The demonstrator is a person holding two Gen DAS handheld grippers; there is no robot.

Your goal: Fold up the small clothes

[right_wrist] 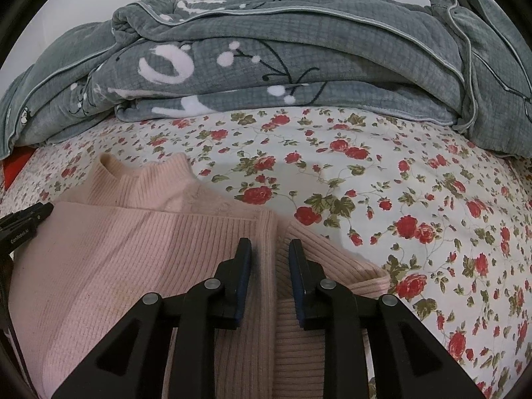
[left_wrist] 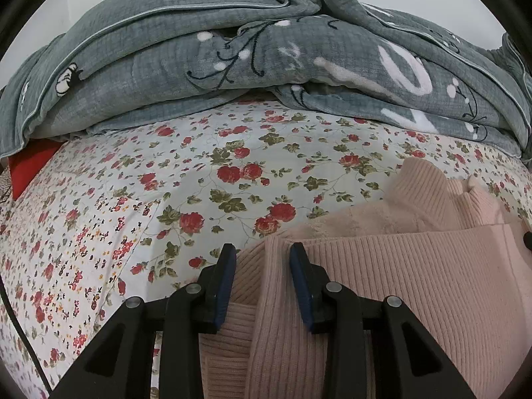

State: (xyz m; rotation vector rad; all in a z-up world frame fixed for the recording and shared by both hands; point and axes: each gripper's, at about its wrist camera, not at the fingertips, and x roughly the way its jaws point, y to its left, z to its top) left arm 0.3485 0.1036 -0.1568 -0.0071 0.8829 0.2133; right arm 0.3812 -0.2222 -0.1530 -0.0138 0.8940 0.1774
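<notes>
Item: pink ribbed sweater (left_wrist: 415,286), lying on the bed with the floral sheet (left_wrist: 186,179), toward the near edge. Collar points far; both sides are folded in toward the middle, so a folded edge runs lengthwise on each flank.

Left tool (left_wrist: 262,259): jaws partly spread, straddling the folded edge on the sweater's left side. A ridge of knit stands between the pads, but a gap shows on each side of it; it does not look pinched.

Right tool (right_wrist: 270,252): jaws likewise partly spread over the right-hand fold, cloth between them, not clamped as far as can be seen. The tip of the left tool (right_wrist: 26,216) shows at the far left of this view.

Background: grey-green quilt (right_wrist: 299,50) heaped along the far side, well apart from the sweater. Red item (left_wrist: 30,166) at far left, partly hidden.

Risks, as judged:
- With both tools slack, the thick knit may spring open and the tucked sides may slide outward.
- If either tool lifts while a rib is snagged on a pad, the fold drags askew.
- If a later grip catches only the top layer, the lower layer stays behind and the fold comes out uneven.
- The soft mattress gives little backing, so the tools may pinch the sheet along with the sweater.
</notes>
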